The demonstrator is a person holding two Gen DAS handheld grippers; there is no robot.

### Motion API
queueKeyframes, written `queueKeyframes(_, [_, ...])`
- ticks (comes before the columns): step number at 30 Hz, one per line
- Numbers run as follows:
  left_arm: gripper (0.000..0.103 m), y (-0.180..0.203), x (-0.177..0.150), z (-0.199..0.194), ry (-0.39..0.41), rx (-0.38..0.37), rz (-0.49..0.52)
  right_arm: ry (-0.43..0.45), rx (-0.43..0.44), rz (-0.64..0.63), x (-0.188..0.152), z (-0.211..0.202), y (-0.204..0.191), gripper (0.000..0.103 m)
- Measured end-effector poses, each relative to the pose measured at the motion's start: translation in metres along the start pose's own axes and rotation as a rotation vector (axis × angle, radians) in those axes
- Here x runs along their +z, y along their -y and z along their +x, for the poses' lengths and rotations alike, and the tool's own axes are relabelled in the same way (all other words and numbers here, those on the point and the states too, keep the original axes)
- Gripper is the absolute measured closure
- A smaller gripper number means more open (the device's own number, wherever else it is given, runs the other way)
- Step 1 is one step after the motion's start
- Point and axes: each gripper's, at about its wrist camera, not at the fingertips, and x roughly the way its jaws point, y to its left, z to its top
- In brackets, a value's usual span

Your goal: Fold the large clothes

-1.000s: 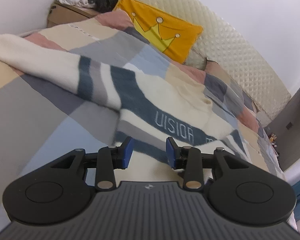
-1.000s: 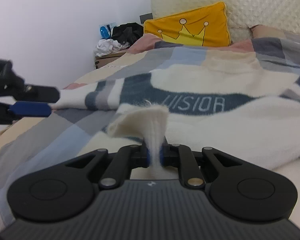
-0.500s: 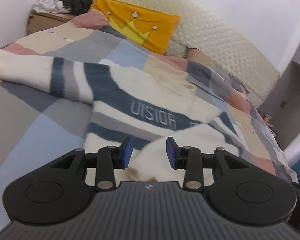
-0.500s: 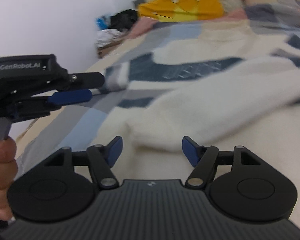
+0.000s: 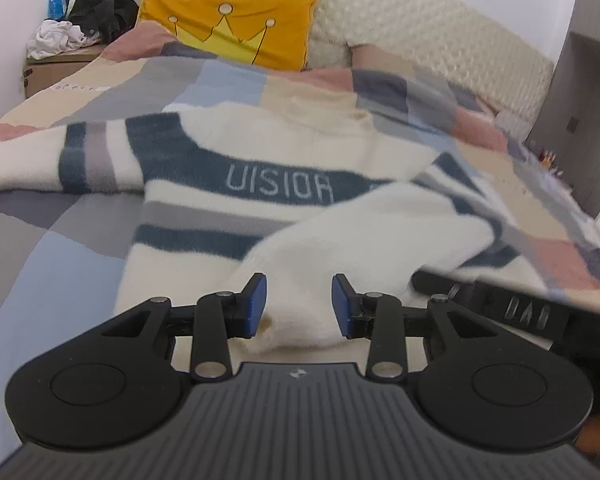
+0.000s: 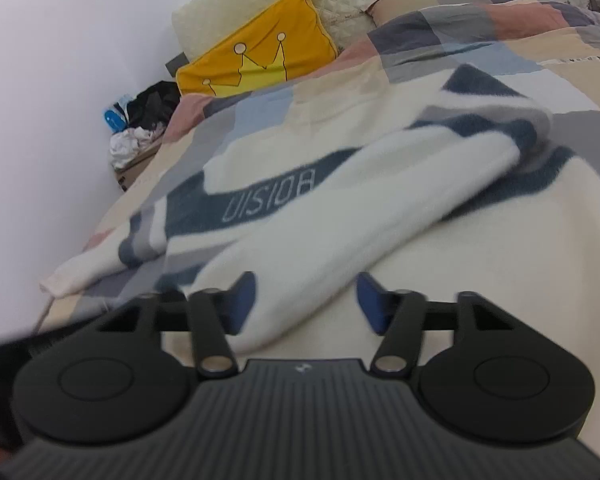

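Note:
A cream sweater (image 5: 260, 152) with navy and grey stripes and the word "UISIOA" lies flat on the bed; it also shows in the right wrist view (image 6: 480, 272). Its right sleeve (image 5: 372, 236) is folded across the body, cuff toward me, also visible in the right wrist view (image 6: 340, 236). Its left sleeve (image 5: 40, 160) stretches out to the left. My left gripper (image 5: 299, 306) is open, jaws either side of the folded sleeve's cuff. My right gripper (image 6: 306, 300) is open over the same cuff. The right gripper's body (image 5: 512, 312) shows at the left view's right edge.
A patchwork quilt (image 5: 52, 248) covers the bed. A yellow crown cushion (image 5: 236, 28) leans on the quilted cream headboard (image 5: 420, 28). A bedside stand (image 5: 56, 64) with piled clothes is at the back left. A white wall (image 6: 60, 100) runs along the left.
My right gripper let go of the sleeve cuff it held a second ago and opened wide. The sleeve now lies across the sweater body. My left gripper swung right, over the cuff.

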Motion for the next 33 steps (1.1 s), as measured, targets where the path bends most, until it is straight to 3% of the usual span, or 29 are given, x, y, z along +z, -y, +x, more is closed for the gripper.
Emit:
queueKeyframes(2, [0.066,0.001,-0.002,0.008,-0.022,0.032,0.011,-0.004,-0.008,-0.012,0.004,0.006,0.003,0.075])
queueKeyframes(5, [0.069,-0.002,-0.006,0.020,-0.072,0.072,0.002,-0.016,-0.020,-0.057,0.007,0.015,0.006,0.083])
queueKeyframes(8, [0.070,-0.010,-0.013,0.034,-0.140,0.099,-0.015,-0.014,-0.030,-0.091,0.007,0.023,0.007,0.083])
queueKeyframes(11, [0.070,-0.012,-0.018,0.041,-0.158,0.111,-0.020,-0.029,-0.008,-0.073,0.008,0.034,0.009,0.083])
queueKeyframes(16, [0.070,-0.010,-0.018,0.042,-0.144,0.124,-0.022,-0.072,-0.041,-0.208,0.004,0.055,0.003,0.086])
queueKeyframes(23, [0.069,-0.003,-0.015,0.031,-0.075,0.140,-0.031,-0.094,-0.033,-0.199,0.004,0.062,0.008,0.087])
queueKeyframes(25, [0.067,-0.007,-0.011,0.021,-0.015,0.145,-0.074,-0.090,-0.022,-0.186,0.004,0.061,0.011,0.087])
queueKeyframes(27, [0.055,-0.013,-0.005,0.015,0.018,0.146,-0.116,-0.082,-0.015,-0.187,0.005,0.060,0.011,0.087])
queueKeyframes(29, [0.053,-0.022,0.002,0.010,0.048,0.158,-0.164,-0.078,-0.018,-0.200,0.004,0.059,0.009,0.086])
queueKeyframes(33, [0.053,-0.051,0.015,0.018,0.018,0.221,-0.300,-0.055,-0.019,-0.247,0.005,0.055,0.003,0.083])
